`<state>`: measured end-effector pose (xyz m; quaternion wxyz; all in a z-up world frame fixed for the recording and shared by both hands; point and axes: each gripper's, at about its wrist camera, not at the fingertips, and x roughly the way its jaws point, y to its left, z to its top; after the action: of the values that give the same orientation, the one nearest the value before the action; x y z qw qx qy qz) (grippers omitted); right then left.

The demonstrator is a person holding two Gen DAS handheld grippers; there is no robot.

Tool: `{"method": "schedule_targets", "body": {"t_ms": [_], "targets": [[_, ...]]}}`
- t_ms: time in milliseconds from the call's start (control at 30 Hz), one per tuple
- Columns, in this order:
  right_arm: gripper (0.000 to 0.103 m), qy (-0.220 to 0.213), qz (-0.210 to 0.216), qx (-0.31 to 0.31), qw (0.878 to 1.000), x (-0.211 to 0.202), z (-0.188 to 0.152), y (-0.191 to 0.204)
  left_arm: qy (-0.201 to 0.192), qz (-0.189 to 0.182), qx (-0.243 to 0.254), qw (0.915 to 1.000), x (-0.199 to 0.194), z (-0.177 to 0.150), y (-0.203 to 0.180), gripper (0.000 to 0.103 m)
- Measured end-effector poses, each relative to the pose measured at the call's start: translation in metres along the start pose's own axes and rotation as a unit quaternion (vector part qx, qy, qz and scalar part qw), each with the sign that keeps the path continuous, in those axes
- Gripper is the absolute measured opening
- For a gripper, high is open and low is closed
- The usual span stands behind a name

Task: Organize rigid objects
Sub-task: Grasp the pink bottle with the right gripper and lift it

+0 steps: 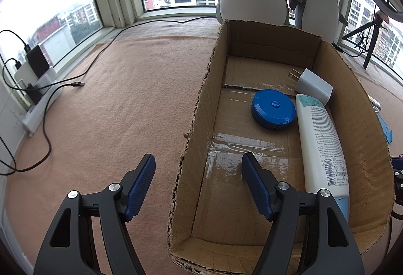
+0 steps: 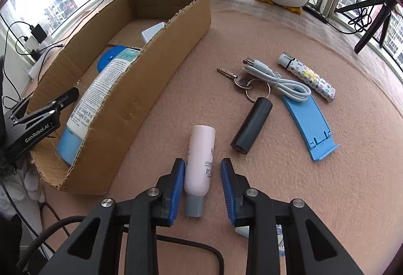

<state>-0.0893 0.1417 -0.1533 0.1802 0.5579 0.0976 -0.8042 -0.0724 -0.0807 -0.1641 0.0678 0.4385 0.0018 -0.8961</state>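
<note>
Right gripper (image 2: 202,180) jaws spread around pink bottle (image 2: 200,161), seemingly barely touching, left gripper (image 1: 199,184) jaws spread over cardboard box (image 1: 199,108)

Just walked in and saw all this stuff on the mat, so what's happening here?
A person is sorting small items into a cardboard box with two handheld grippers. The right gripper is open around a pink bottle lying on the mat, not yet clamped. The left gripper hangs open and empty over the box's near end. Already inside: a white tube, a blue tape measure and a charger plug.
</note>
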Motion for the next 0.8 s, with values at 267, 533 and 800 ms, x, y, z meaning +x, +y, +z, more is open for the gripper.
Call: {"method": "schedule_targets", "body": {"t_ms": [267, 533, 800], "targets": [[0.018, -0.013, -0.003, 0.013, 1.0, -0.006, -0.003, -0.003, 0.0, 0.0, 0.0, 1.0, 0.0, 0.0, 0.0, 0.071], [0.018, -0.058, 0.003, 0.023, 0.998, -0.041, 0.006, 0.0, 0.0, 0.0, 0.0, 1.0, 0.0, 0.0, 0.0, 0.071], [0.018, -0.115, 0.03, 0.028, 0.993, -0.068, 0.038, 0.016, 0.0, -0.001, 0.0, 1.0, 0.0, 0.0, 0.0, 0.071]]}}
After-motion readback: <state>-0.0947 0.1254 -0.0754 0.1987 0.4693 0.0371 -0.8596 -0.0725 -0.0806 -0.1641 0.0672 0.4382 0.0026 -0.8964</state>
